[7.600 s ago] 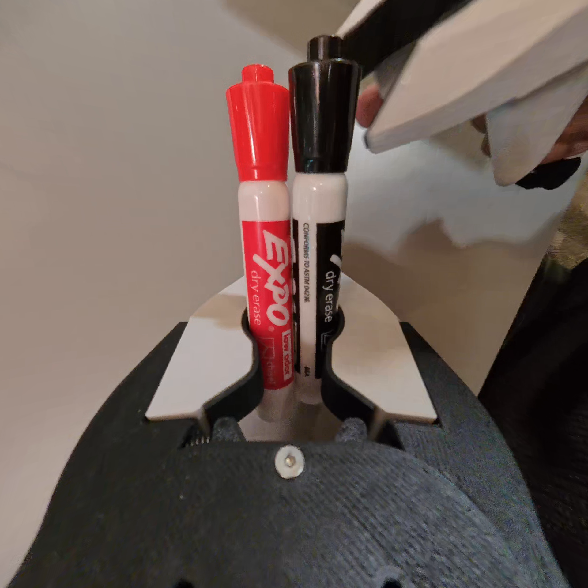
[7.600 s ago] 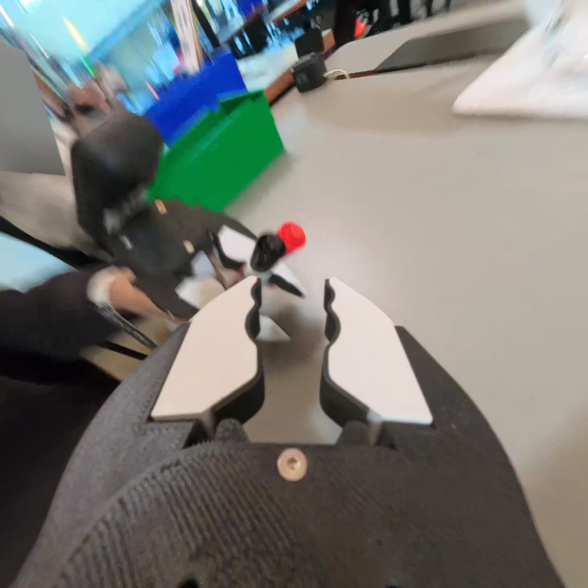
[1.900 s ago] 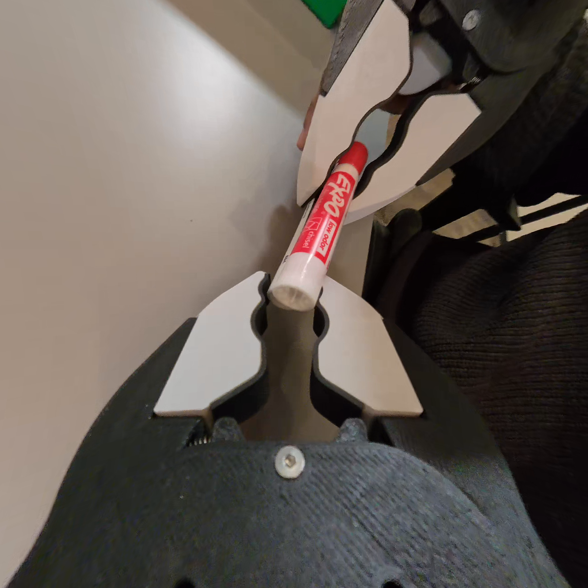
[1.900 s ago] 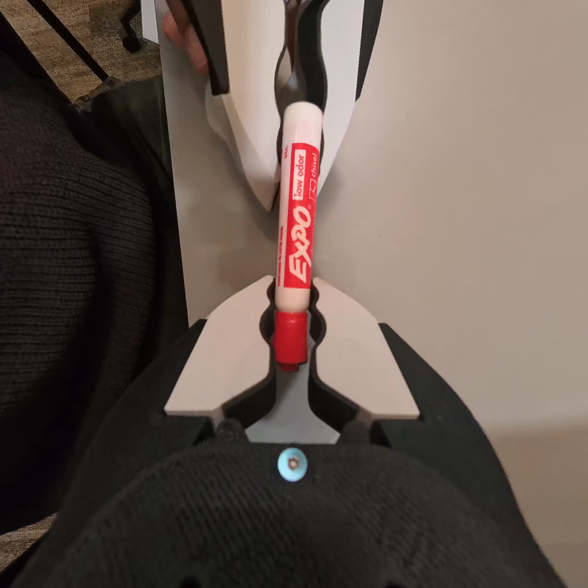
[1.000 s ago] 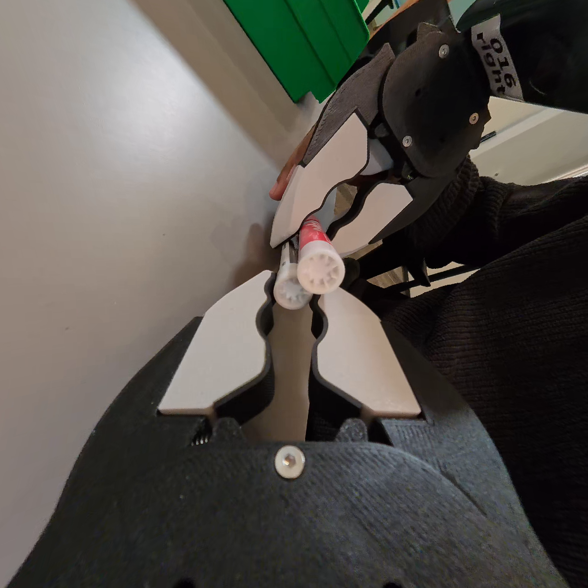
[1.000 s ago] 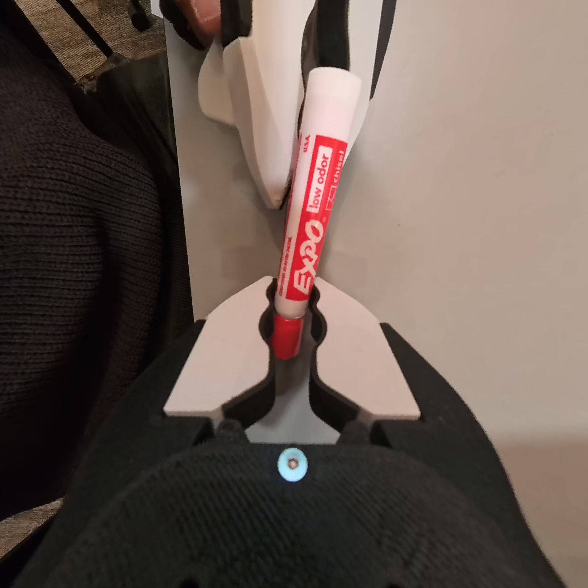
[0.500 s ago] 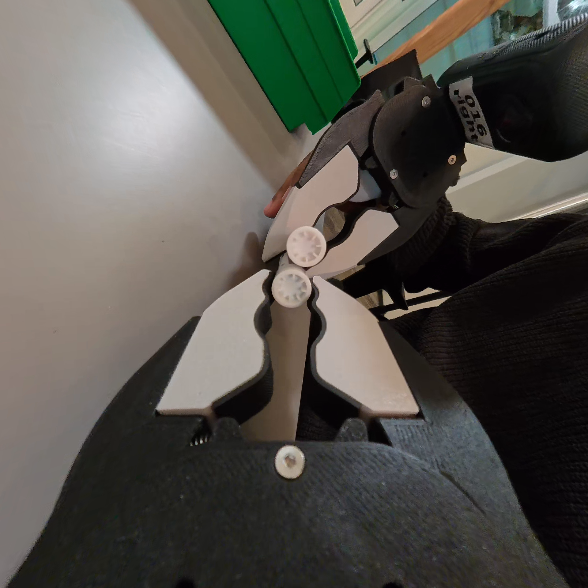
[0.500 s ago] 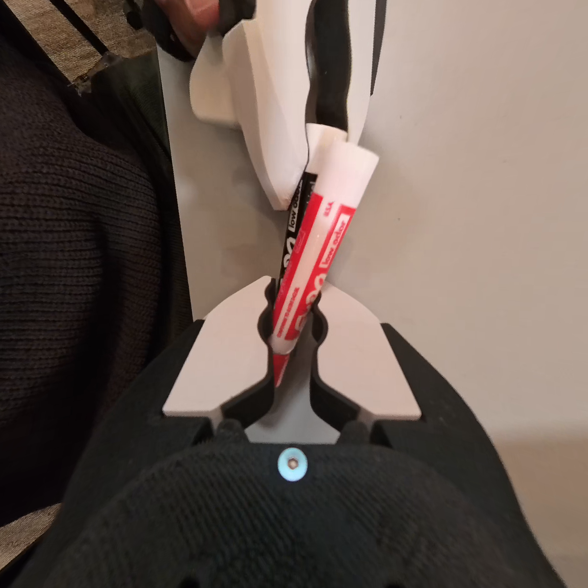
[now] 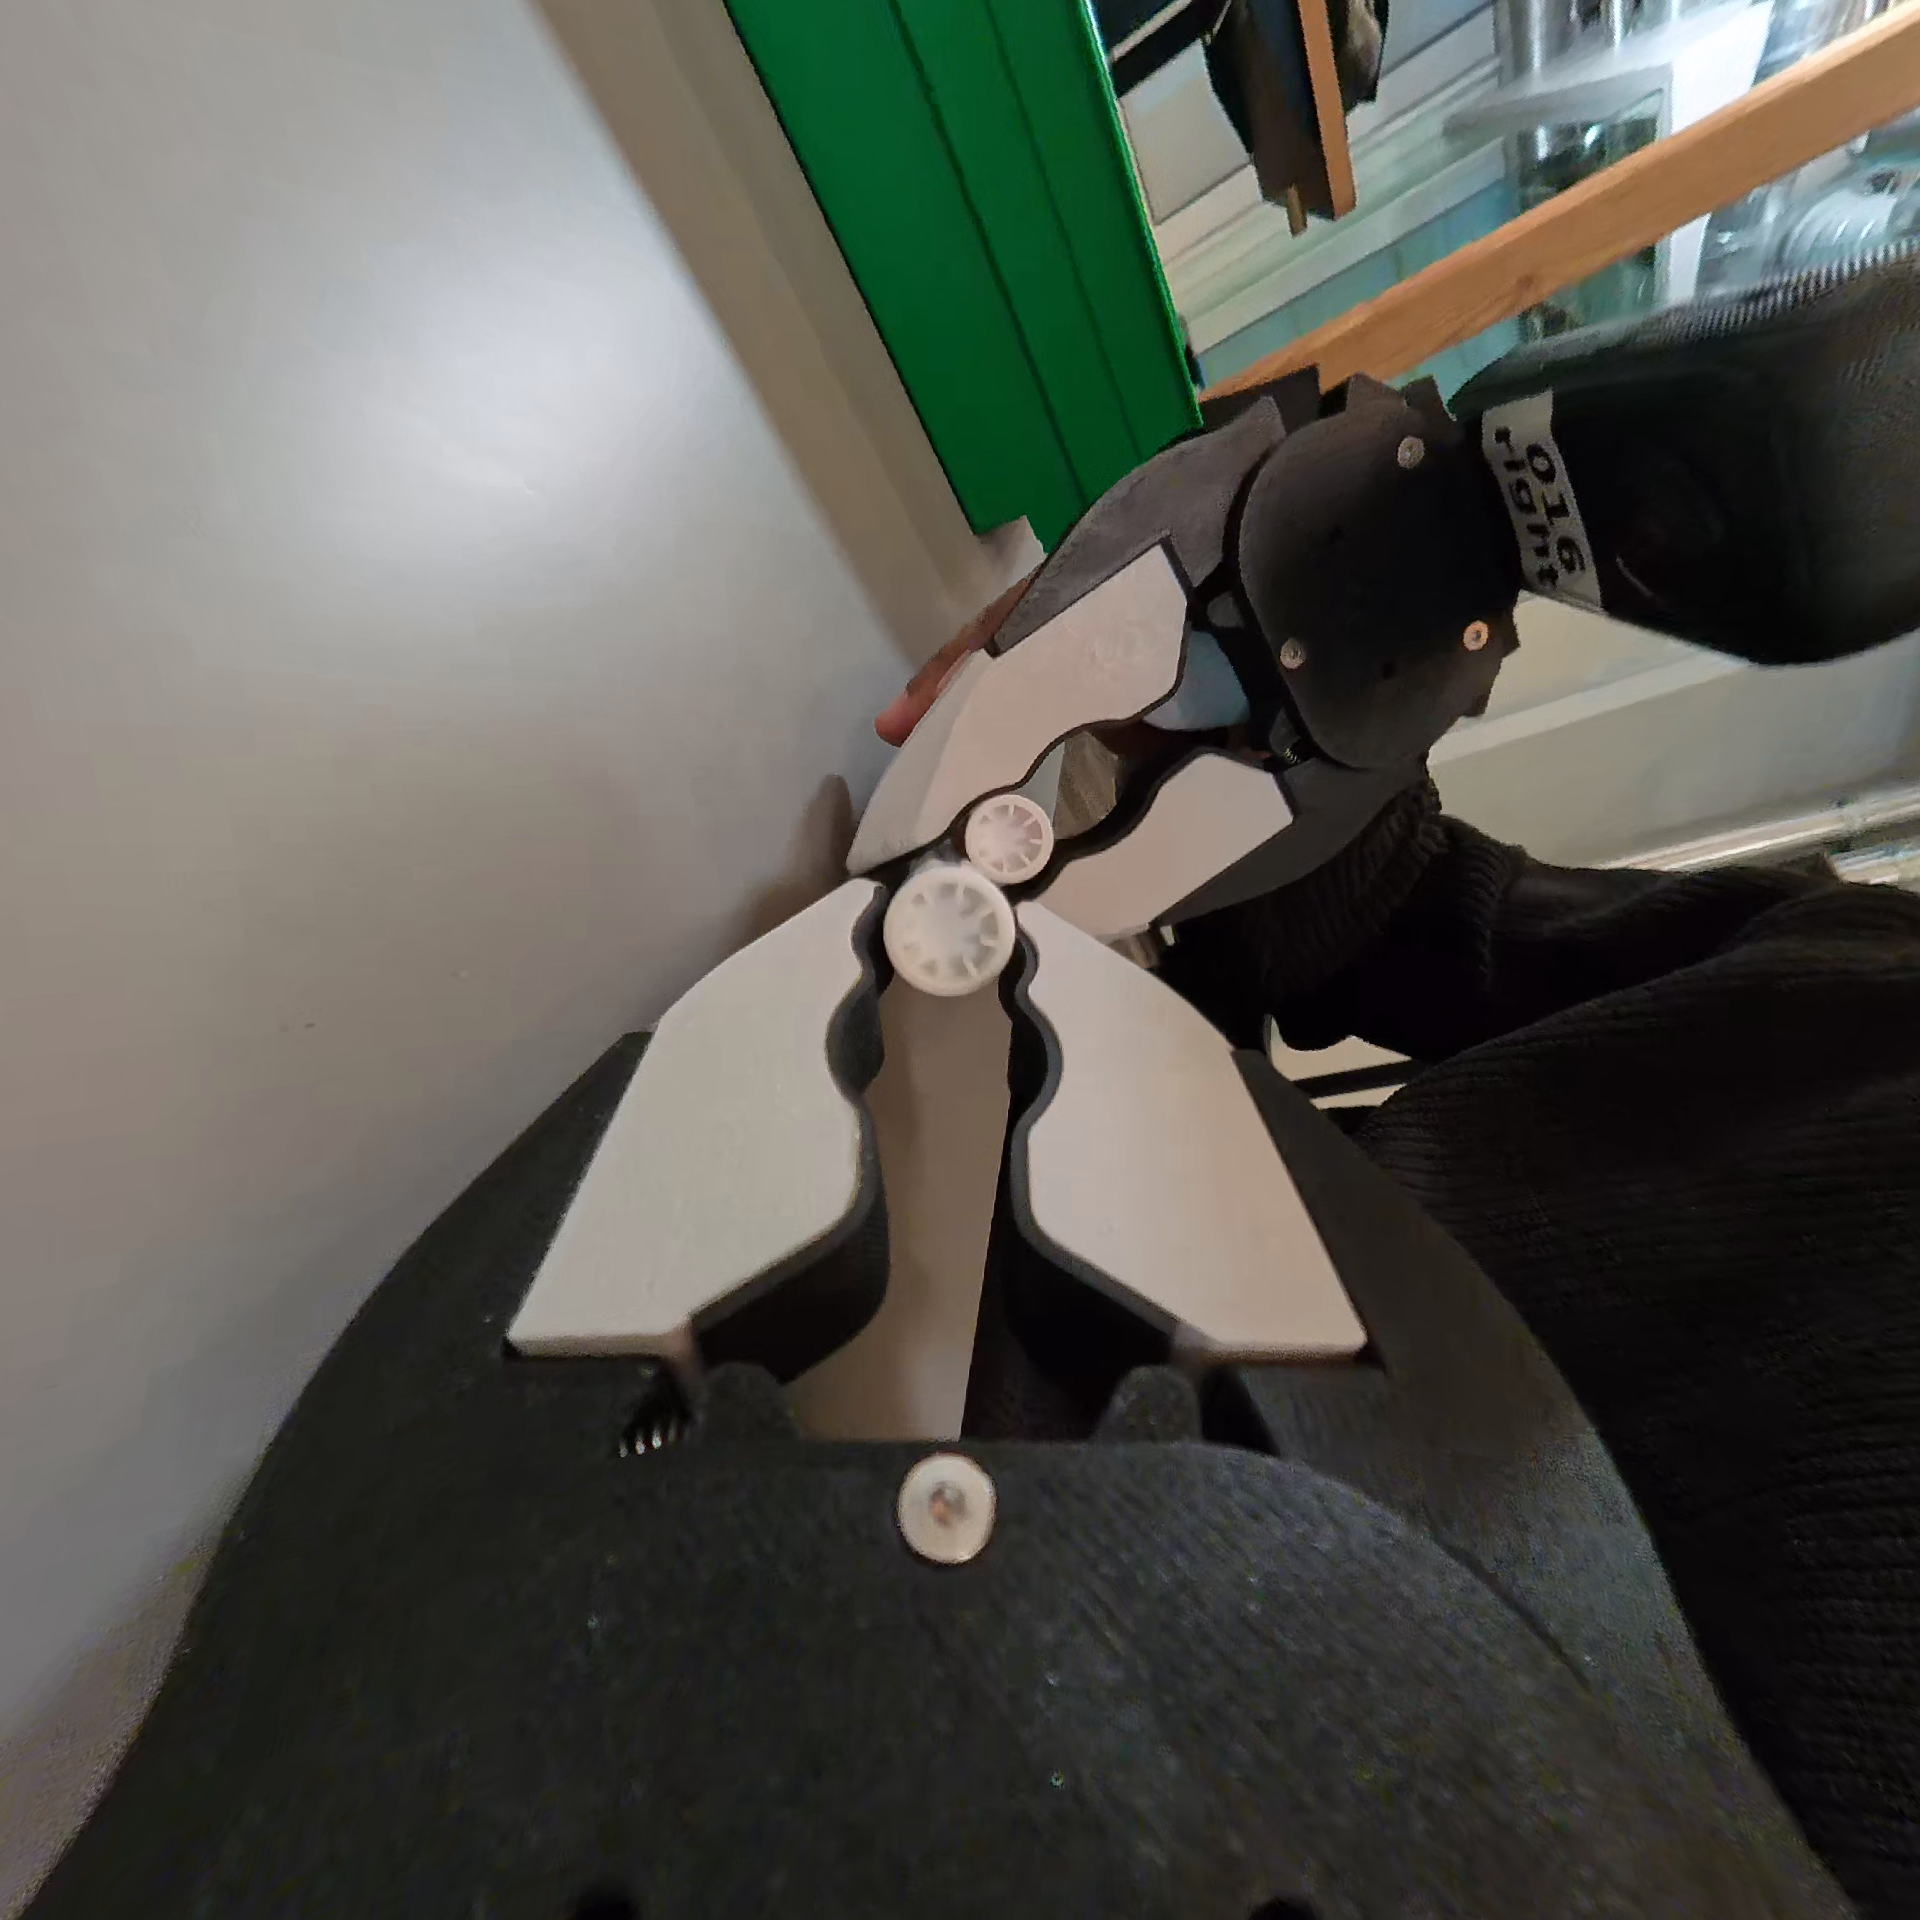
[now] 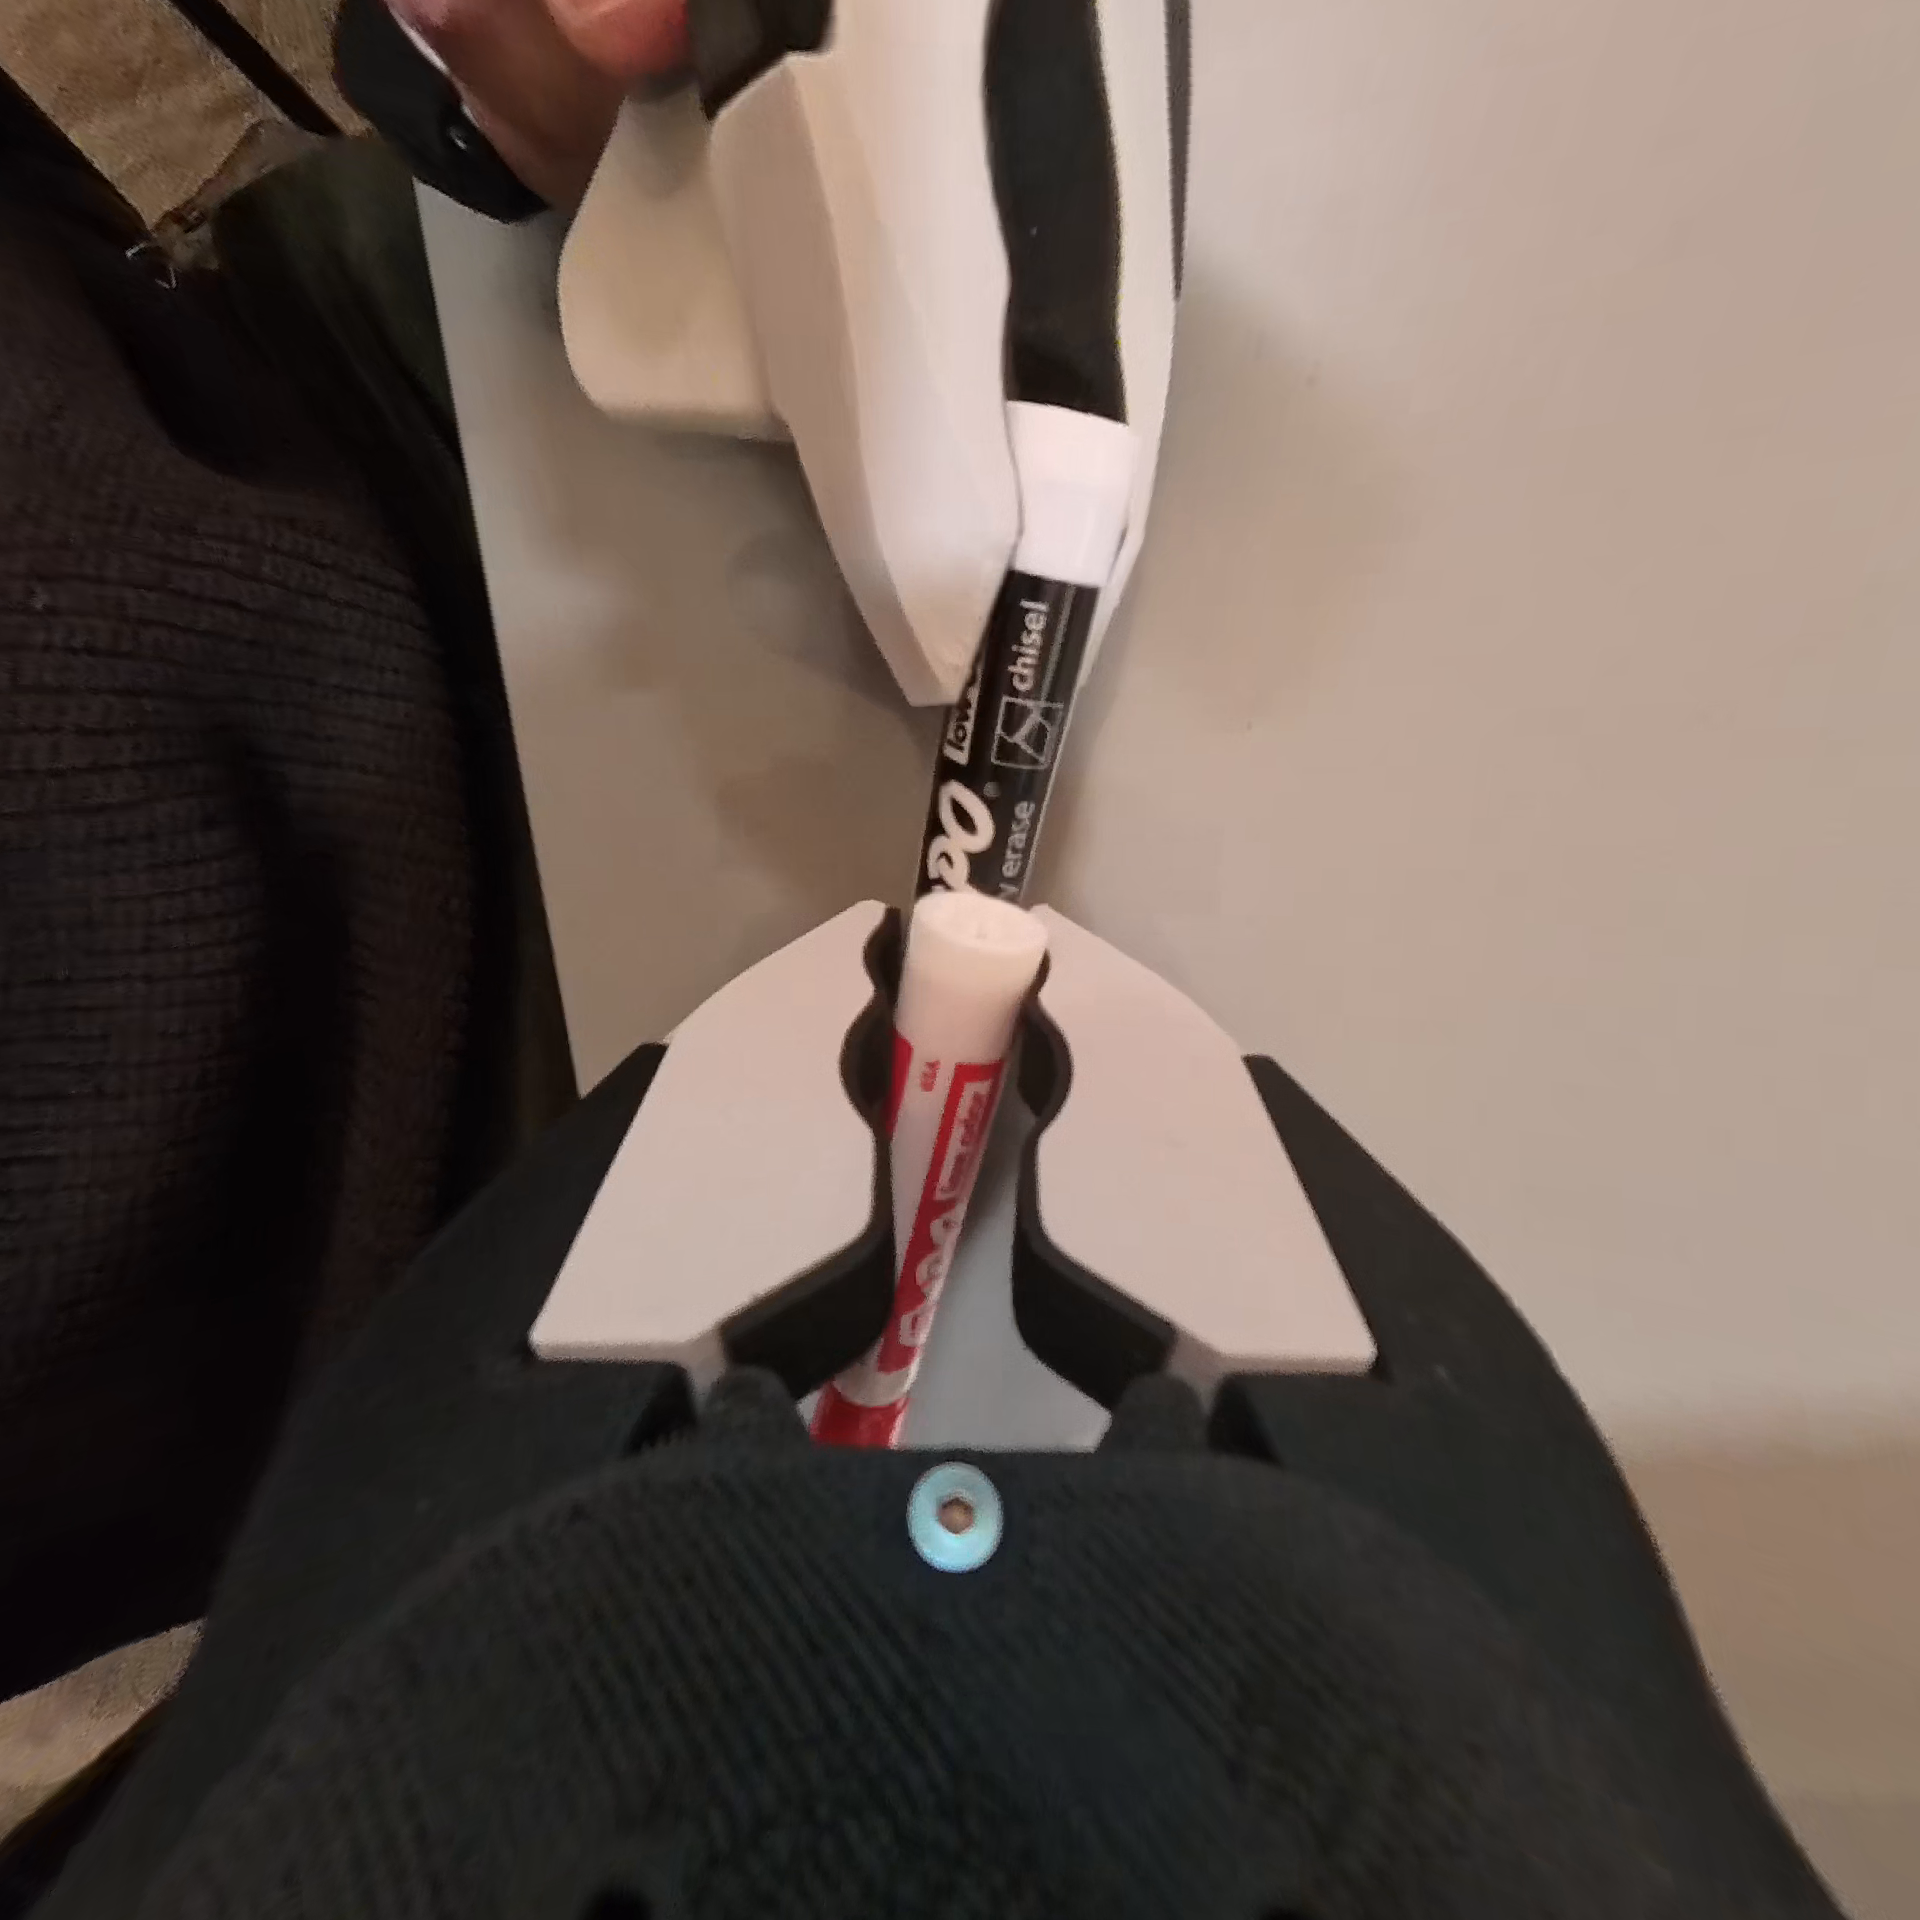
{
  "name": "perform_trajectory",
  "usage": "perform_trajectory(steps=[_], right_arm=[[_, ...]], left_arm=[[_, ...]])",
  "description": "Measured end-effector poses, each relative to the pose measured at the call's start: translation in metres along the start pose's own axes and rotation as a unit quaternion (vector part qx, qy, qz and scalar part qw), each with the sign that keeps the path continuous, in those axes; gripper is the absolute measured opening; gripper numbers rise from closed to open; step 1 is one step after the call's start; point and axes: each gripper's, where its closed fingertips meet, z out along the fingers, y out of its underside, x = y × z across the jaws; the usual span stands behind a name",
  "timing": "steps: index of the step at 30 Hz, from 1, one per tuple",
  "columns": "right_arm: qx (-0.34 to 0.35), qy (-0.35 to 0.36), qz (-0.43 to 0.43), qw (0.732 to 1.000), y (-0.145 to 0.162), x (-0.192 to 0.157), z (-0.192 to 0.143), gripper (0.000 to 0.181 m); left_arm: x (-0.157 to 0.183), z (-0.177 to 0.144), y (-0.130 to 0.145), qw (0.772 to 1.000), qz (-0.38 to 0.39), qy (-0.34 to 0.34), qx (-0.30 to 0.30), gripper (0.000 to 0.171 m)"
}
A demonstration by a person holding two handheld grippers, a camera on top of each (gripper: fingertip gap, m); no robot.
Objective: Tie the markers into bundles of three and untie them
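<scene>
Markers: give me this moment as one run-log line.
left tool: shut on black marker | right tool: shut on red marker | markers: butt ends side by side | backdrop: grey table

Both grippers showing same build: left gripper (image 9: 948, 940) and right gripper (image 10: 961, 961) w/ smooth matt pale fingers (image 9: 717, 1174), plastic-looking, on rough, ridged black bodies (image 9: 935, 1683) w/ layered, printed-looking grain. Shiny metal screw (image 9: 945, 1522) sitting in each body. Red marker (image 10: 940, 1132) and black marker (image 10: 1003, 769) looking like smooth plastic, glossy printed wraps, white matt butt ends (image 9: 949, 932) moulded w/ spokes. Table (image 9: 312, 520) lying smooth, satin, catching soft glare. Green bin (image 9: 997, 239) looking like smooth, semi-gloss plastic. Rail (image 9: 1621, 213) showing warm wood. Sleeve (image 10: 208, 790) being dark ribbed knit cloth.
</scene>
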Motion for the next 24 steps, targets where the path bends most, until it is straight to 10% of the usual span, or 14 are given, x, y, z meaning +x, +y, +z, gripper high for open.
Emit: perform_trajectory(steps=[24], right_arm=[[0.04, 0.157, -0.017, 0.987, -0.018, 0.059, -0.006, 0.036]], left_arm=[[-0.015, -0.039, -0.046, 0.988, 0.029, -0.068, 0.137, 0.02]])
